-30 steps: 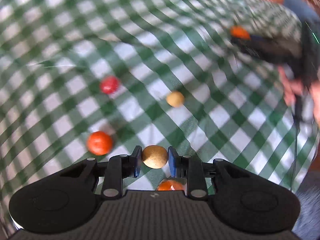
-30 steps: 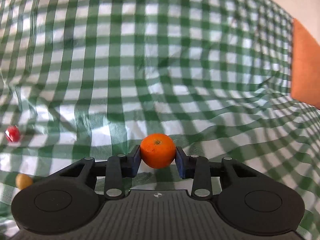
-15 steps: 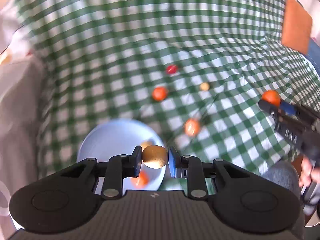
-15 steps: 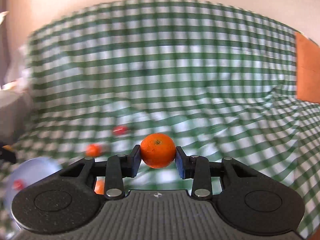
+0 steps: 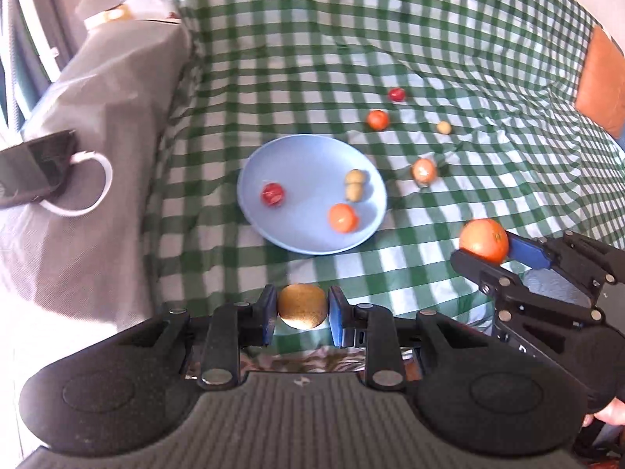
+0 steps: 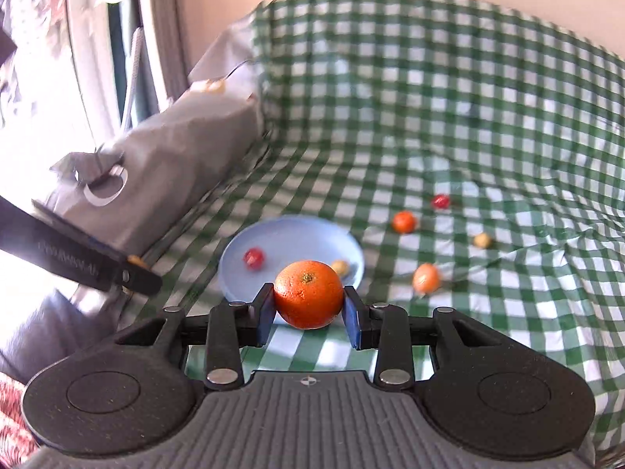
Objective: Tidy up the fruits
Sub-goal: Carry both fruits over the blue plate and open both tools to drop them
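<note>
Holding both loads clear above the cloth, short of the blue plate, presumably so each can drop in without knocking what's already there. Left gripper is clenched on a brown kiwi-like fruit; right gripper pinches an orange across its middle. Four small fruits sit on the plate; four remain on the checked tablecloth beyond it, e.g. a red one.

cloth: green and white check
plate: pale blue
held fruit, left gripper: golden brown
held orange, right gripper: bright orange
gripper pads: blue
gripper bodies: black
bag: grey
</note>
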Demonstrator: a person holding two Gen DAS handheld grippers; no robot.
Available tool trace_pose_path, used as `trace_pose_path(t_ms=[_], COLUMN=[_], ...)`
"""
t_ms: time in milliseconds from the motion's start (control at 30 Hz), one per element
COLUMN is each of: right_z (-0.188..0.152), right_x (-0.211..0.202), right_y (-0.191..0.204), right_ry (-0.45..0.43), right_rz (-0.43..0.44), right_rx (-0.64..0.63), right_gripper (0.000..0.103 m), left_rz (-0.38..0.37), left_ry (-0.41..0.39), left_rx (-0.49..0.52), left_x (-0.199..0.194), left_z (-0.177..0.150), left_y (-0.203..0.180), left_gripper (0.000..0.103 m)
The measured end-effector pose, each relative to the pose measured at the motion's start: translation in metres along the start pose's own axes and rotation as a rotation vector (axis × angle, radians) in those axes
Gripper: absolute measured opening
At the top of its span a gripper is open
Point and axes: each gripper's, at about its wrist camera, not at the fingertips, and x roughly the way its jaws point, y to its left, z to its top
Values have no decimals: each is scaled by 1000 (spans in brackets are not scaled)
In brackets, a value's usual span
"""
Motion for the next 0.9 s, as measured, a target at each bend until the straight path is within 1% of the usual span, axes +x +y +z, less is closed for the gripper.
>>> trace_pose_path(t_ms=[100, 267, 600, 900], right_z=[-3, -2, -1, 2], right_x=[-3, -8, -5, 9], right_y=[14, 26, 29, 26], right_ry=[8, 0, 10, 30], right_rz=[-4, -25, -32, -29], right_rx=[-36, -67, -91, -79], right_gripper=[38, 38, 38, 38], left_rz=[-5, -22, -17, 1], left_ry=[-11, -45, -72, -72], left_rx=[-24, -52, -92, -104], left_x=[-3, -9, -10, 4], left_z=[-7, -8, -3, 9], left_y=[10, 18, 30, 36], left_gripper=[30, 30, 30, 30])
